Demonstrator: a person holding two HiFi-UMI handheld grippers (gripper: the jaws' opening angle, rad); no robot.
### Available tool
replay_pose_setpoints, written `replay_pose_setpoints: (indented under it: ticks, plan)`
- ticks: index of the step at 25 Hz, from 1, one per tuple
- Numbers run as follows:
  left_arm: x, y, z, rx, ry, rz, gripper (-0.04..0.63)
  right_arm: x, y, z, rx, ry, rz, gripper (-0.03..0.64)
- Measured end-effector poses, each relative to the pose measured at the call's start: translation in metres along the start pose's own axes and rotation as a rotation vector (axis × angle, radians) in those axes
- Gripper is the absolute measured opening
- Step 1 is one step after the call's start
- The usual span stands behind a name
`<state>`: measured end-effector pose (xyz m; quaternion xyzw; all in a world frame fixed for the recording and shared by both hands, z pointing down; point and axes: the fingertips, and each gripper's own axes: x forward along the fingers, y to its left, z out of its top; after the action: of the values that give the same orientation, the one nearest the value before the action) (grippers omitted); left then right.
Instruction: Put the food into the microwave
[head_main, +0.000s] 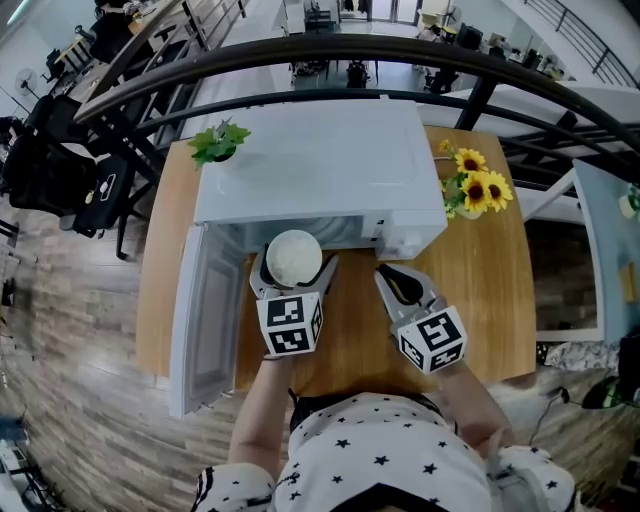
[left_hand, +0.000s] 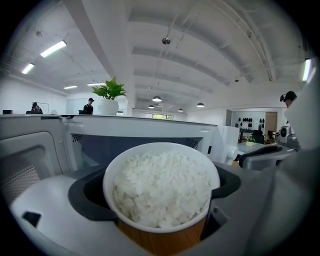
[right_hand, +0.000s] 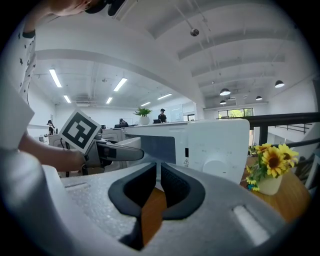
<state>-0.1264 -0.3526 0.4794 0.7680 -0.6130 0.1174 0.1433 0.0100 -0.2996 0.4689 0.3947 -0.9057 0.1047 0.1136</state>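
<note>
Left gripper (head_main: 293, 276): jaws clamped on either side of the white bowl of rice (left_hand: 161, 187).
Bowl of rice: centre of the head view, at the mouth of the microwave (head_main: 320, 170).
Microwave door (head_main: 205, 310): swung open, left of centre.
Right gripper (right_hand: 157, 172): jaws pressed almost together, nothing between them, over the wooden table (head_main: 500, 300), right of the bowl.
Sunflowers (head_main: 478, 185): upper right, beside the microwave.

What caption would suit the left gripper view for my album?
Left gripper holds a bowl of rice before the open microwave.
</note>
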Motion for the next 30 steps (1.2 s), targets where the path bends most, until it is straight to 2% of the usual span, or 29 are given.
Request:
replay_pose_setpoints:
  ticks: [30]
  plan:
    - [0.094,0.033,-0.028,0.013,0.075,0.014,0.540,0.032,-0.003,-0.024,0.058,0.068,0.041,0.031]
